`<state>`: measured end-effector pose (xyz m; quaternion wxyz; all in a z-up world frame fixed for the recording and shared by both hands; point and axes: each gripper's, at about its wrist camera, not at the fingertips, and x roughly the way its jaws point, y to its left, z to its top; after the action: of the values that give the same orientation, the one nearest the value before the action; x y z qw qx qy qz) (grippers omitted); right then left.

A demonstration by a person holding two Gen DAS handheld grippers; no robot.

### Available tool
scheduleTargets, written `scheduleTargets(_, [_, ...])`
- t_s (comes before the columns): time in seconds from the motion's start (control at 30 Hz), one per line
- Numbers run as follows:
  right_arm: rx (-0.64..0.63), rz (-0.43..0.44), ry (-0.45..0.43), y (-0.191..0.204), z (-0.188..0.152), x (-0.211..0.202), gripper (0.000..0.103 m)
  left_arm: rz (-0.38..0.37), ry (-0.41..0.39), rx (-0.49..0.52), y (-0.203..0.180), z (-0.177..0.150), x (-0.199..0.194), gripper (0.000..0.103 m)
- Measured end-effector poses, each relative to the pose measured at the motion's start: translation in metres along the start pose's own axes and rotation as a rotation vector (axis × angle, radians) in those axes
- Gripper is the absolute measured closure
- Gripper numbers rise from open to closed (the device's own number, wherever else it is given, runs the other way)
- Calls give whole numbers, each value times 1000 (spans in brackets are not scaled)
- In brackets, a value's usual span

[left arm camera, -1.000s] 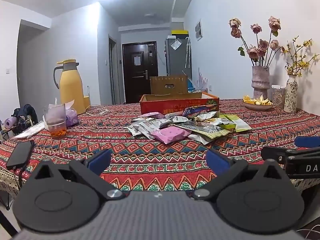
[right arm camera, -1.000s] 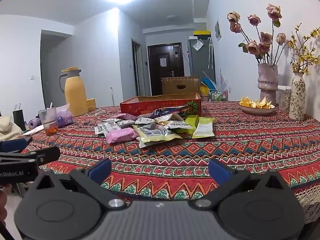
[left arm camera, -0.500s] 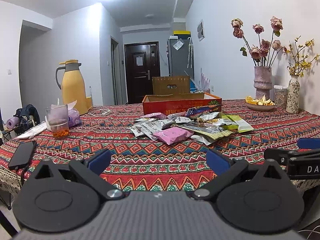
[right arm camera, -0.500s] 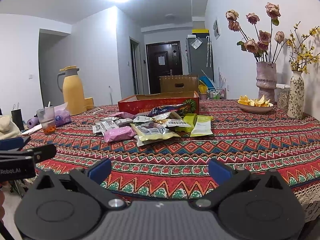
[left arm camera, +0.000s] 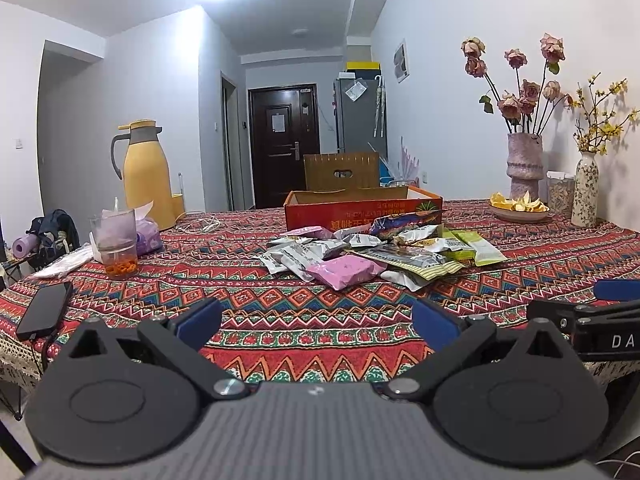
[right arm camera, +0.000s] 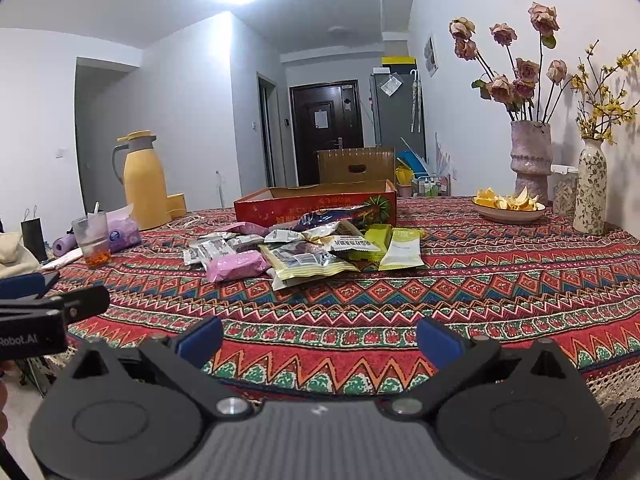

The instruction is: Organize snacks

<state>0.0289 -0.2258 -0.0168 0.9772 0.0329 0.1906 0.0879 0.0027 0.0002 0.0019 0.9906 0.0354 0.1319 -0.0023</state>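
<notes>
A heap of snack packets [left arm camera: 376,250] [right arm camera: 304,248] lies mid-table on the patterned cloth, with a pink packet [left arm camera: 346,270] [right arm camera: 238,265] nearest me and green packets [left arm camera: 476,250] [right arm camera: 402,254] on its right. Behind the heap stands an open red cardboard box [left arm camera: 362,208] [right arm camera: 316,206]. My left gripper [left arm camera: 316,322] hovers open over the table's near edge, well short of the heap, nothing between its blue fingers. My right gripper [right arm camera: 320,336] is likewise open and empty, at the near edge to the right of the left one.
On the left are a yellow thermos jug [left arm camera: 146,174], a glass with a drink [left arm camera: 116,246], a purple tissue pack [left arm camera: 148,236] and a black phone [left arm camera: 44,314]. At the right stand a bowl of orange peel [right arm camera: 508,206] and two flower vases [right arm camera: 530,160] [right arm camera: 590,192].
Both grippers have drifted slightly, so the table and heap shift a little in view. Jaws stay wide open; no snack has moved.
</notes>
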Motion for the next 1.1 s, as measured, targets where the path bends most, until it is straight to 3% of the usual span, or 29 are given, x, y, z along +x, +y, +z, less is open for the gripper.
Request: scheduleTargets(1.1, [-25, -16, -7, -2, 13, 9, 0, 30, 28, -17, 8, 9, 15, 0])
